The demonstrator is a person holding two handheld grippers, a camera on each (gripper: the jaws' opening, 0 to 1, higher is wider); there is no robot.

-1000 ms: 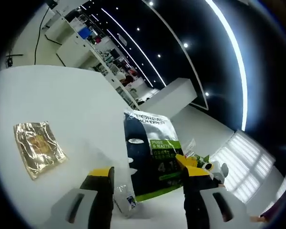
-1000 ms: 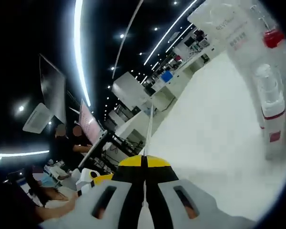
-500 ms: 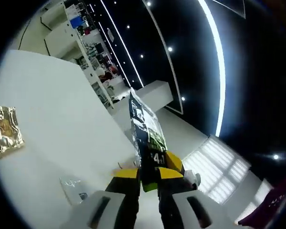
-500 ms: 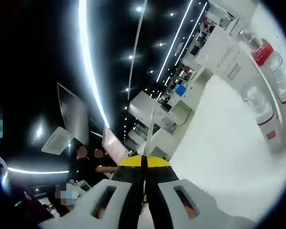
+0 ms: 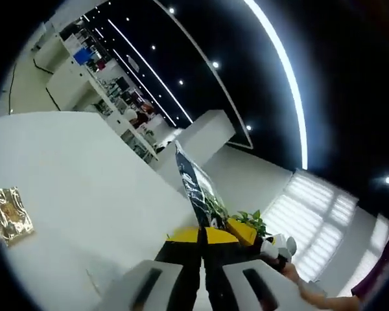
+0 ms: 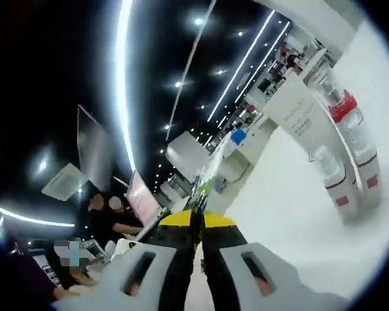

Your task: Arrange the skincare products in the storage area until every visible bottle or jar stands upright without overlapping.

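Note:
A dark sheet-mask packet (image 5: 189,178) with green print stands edge-on above the white table (image 5: 84,168), and my left gripper (image 5: 203,234) is shut on its lower edge. The right gripper's yellow tip (image 5: 244,231) comes in from the right, beside the same packet. In the right gripper view, my right gripper (image 6: 196,220) is shut on a thin packet edge (image 6: 203,184) with green print, apparently the same one. Two clear bottles with red caps (image 6: 347,152) stand upright at the right beside a white carton (image 6: 297,111).
A gold foil sachet (image 5: 10,214) lies flat on the table at the left. A small clear sachet (image 5: 91,280) lies near the left jaw. A person's hand (image 5: 324,301) shows at the bottom right. People sit at desks (image 6: 107,217) in the background, beyond shelving.
My left gripper went from open around the mask packet to shut on it, and the packet turned edge-on. Both views have tilted and shifted with the hands; the right gripper stays shut.

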